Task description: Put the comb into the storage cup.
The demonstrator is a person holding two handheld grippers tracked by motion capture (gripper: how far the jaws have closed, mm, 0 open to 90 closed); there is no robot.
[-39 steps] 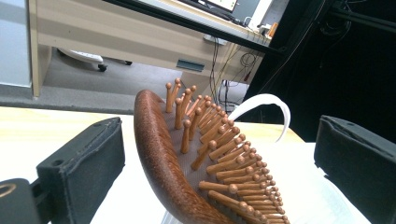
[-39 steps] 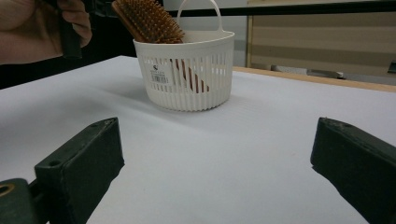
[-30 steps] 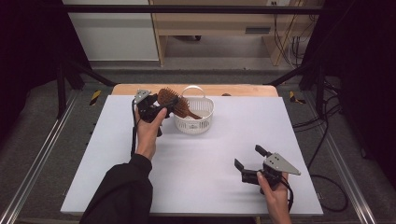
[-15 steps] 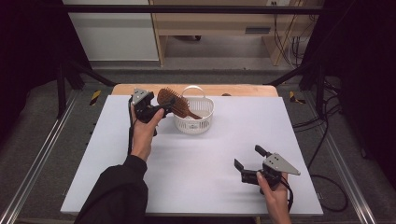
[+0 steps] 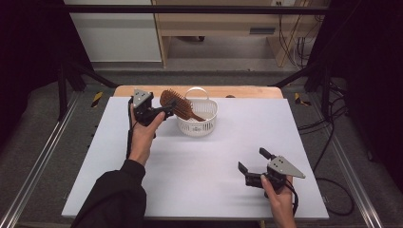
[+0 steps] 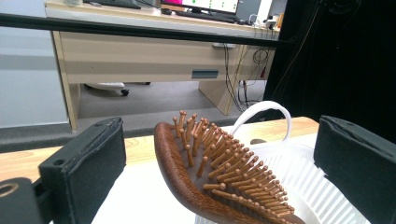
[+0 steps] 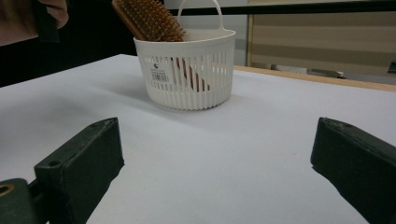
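A brown wooden hairbrush [image 5: 177, 104] leans in a small white slatted basket [image 5: 202, 124] at the back of the white table, its bristled head sticking out up and to the left. My left gripper [image 5: 162, 113] hovers just left of the brush head and is open. In the left gripper view the brush head [image 6: 210, 168] lies between the wide-apart jaws without touching them, with the basket [image 6: 299, 172] behind it. My right gripper [image 5: 252, 160] is open above the table's front right, nothing between its jaws. It faces the basket [image 7: 187, 70] and the brush [image 7: 149, 18].
The white table top [image 5: 199, 180] has a wooden strip [image 5: 237, 91] along its far edge. Metal frame rails run down both sides. A desk and cables stand beyond the table. A dark sleeve [image 5: 114, 199] comes in at the front left.
My left gripper has drawn back slightly to the left from the brush head. The brush stays leaning in the basket. The right gripper has not moved.
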